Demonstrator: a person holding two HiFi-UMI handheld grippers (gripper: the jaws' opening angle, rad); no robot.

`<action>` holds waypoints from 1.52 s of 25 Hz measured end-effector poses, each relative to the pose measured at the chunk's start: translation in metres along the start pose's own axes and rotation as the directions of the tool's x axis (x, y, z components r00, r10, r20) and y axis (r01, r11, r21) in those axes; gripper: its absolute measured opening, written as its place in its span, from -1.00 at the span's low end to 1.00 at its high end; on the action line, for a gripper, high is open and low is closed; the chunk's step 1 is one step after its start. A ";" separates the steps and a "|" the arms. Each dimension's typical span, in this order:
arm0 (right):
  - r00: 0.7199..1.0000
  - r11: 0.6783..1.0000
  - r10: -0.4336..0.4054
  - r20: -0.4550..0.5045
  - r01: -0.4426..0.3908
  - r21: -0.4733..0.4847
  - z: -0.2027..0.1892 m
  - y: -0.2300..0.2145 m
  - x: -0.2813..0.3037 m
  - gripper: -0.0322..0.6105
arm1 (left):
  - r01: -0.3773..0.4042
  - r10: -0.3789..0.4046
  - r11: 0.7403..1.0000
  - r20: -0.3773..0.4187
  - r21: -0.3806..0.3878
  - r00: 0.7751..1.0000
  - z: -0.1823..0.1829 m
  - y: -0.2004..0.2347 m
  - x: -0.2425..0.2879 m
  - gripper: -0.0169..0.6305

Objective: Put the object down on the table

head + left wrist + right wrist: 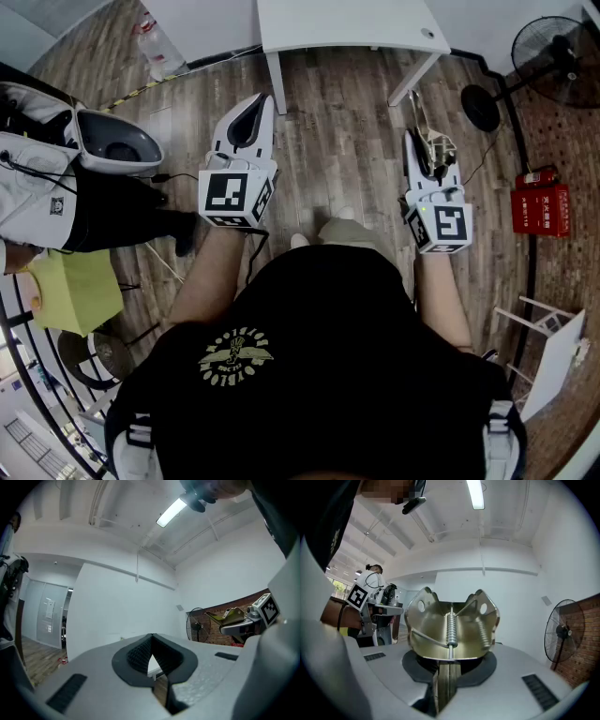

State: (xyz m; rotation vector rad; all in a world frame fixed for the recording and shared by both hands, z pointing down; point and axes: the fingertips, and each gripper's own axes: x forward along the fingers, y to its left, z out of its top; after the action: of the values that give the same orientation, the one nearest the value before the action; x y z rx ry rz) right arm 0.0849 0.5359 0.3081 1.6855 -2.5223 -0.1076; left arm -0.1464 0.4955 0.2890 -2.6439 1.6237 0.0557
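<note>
The object is a brass-coloured metal bracket with a coil spring (451, 629). My right gripper (448, 663) is shut on its lower strip and holds it upright and level. In the head view the bracket (430, 142) sticks out ahead of the right gripper (416, 155), over the wooden floor and short of the white table (347, 26). My left gripper (251, 105) is also held level in front of the table, and its jaws (151, 657) are together with nothing between them. The left gripper view shows the bracket (228, 616) off to the right.
A standing fan (555, 47) and a red box (541, 201) are at the right. At the left a person in white (37, 187) stands by a grey bucket-shaped seat (117, 142). A plastic bottle (157, 44) stands on the floor near the table's left leg.
</note>
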 end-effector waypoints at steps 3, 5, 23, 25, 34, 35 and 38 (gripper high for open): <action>1.000 1.000 0.002 0.002 -0.002 -0.005 0.002 -0.003 0.011 -0.72 | 0.010 -0.010 1.000 0.001 0.020 1.000 0.000 0.002 0.012 -0.93; 1.000 1.000 0.003 0.005 -0.003 0.001 0.003 -0.006 0.022 -0.72 | 0.016 -0.016 1.000 -0.007 0.019 1.000 -0.002 0.007 0.021 -0.93; 0.999 0.998 -0.033 -0.012 0.034 0.059 -0.022 -0.066 0.097 -0.72 | 0.027 -0.027 1.000 -0.080 0.001 0.996 -0.041 0.036 0.104 -0.93; 1.000 0.998 -0.027 -0.016 0.028 0.060 -0.026 -0.070 0.107 -0.72 | 0.023 -0.024 1.000 -0.084 -0.004 0.996 -0.047 0.041 0.115 -0.93; 0.995 0.996 0.015 -0.099 -0.006 0.094 -0.019 -0.098 0.189 -0.72 | 0.016 -0.023 0.999 -0.149 -0.049 0.989 -0.052 0.085 0.198 -0.93; 0.995 0.995 0.018 -0.102 -0.008 0.095 -0.019 -0.100 0.197 -0.72 | 0.015 -0.023 0.999 -0.153 -0.053 0.988 -0.053 0.090 0.205 -0.93; 0.994 0.995 0.029 -0.102 -0.019 0.101 -0.021 -0.105 0.212 -0.72 | 0.010 -0.018 0.999 -0.149 -0.053 0.989 -0.055 0.097 0.218 -0.93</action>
State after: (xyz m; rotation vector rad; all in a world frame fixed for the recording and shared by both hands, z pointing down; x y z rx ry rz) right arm 0.1032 0.3002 0.3266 1.6483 -2.5090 0.1068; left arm -0.1339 0.2542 0.3310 -2.7588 1.6676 -0.1047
